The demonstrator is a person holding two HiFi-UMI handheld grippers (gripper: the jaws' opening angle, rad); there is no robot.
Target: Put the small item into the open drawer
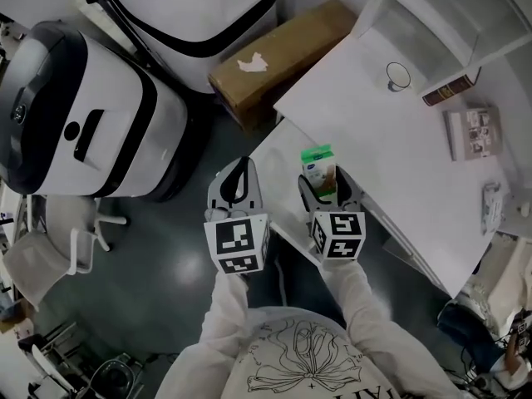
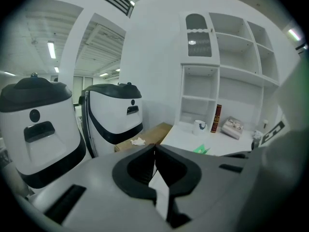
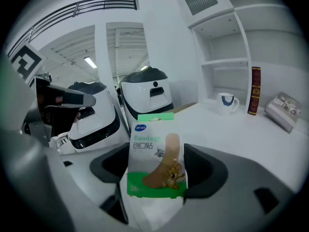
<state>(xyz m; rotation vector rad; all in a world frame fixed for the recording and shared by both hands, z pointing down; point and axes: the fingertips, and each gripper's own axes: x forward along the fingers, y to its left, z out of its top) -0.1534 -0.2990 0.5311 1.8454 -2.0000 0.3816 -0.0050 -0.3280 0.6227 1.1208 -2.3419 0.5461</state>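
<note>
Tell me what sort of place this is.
Probably a robotics lab or office: large white-and-black machines parked on the floor, a white desk with a shelf unit, and ceiling strip lights.

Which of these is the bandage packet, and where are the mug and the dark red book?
bandage packet (image 3: 155,158): right gripper view, on its printed front.
mug (image 3: 226,102): right gripper view, on its white side.
dark red book (image 3: 254,91): right gripper view, on its upright spine.
</note>
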